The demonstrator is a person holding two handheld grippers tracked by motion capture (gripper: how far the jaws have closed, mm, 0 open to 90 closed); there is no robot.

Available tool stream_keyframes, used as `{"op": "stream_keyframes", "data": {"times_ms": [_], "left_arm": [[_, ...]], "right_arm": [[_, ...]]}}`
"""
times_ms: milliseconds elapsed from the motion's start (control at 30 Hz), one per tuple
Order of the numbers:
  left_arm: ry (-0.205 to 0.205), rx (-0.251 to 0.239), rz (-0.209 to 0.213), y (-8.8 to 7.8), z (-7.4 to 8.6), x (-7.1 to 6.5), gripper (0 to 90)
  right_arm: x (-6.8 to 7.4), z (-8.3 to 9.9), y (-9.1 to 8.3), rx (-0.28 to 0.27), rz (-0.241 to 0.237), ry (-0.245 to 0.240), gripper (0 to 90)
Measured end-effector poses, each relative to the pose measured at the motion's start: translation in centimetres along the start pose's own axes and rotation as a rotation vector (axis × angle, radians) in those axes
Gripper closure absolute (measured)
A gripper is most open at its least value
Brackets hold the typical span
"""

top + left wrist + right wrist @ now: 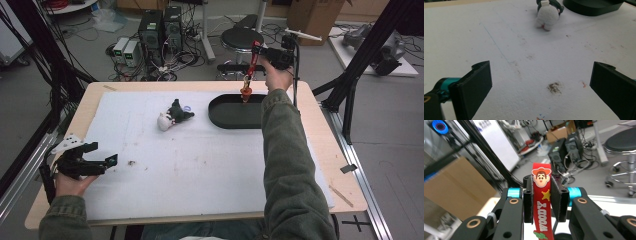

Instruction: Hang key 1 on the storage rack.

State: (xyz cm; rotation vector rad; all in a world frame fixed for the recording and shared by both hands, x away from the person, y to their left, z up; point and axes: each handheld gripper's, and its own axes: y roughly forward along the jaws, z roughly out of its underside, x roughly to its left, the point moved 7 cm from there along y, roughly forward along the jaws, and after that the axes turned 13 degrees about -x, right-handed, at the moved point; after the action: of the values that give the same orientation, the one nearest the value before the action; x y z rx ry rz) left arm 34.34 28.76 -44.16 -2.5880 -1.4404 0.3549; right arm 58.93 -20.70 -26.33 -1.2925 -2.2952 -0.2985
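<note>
My right gripper (542,200) pinches a red rubber Woody strap (541,202), arm outstretched over the black oval tray (225,117); my left gripper (541,85) rests agape.

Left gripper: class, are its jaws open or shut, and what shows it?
Open. The left gripper has its two black jaws set wide apart, bare white table cover showing between them, nothing held.

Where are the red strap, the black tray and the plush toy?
red strap (542,205), right gripper view, its lettered middle.
black tray (227,116), high view, bare floor.
plush toy (547,15), left gripper view, white body.
</note>
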Motion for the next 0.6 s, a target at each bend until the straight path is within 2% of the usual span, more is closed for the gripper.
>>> {"op": "stream_keyframes", "data": {"times_ms": [133,300,467,600], "left_arm": [[0.000,0.001,0.002,0.0,0.0,0.0,4.4],[0.000,0.003,0.002,0.1,0.1,0.1,4.4],[0.000,0.004,0.002,0.1,0.1,0.1,4.4],[-0.001,0.002,0.001,0.0,0.1,0.2,4.4]], "right_arm": [[-0.3,-0.3,0.3,-0.031,-0.004,0.042,75.0],[-0.2,-0.2,1.2,-0.027,0.005,0.029,75.0],[0.5,-0.3,2.6,0.017,0.040,-0.083,75.0],[0.6,-0.2,3.3,0.042,0.050,-0.112,74.9]]}}
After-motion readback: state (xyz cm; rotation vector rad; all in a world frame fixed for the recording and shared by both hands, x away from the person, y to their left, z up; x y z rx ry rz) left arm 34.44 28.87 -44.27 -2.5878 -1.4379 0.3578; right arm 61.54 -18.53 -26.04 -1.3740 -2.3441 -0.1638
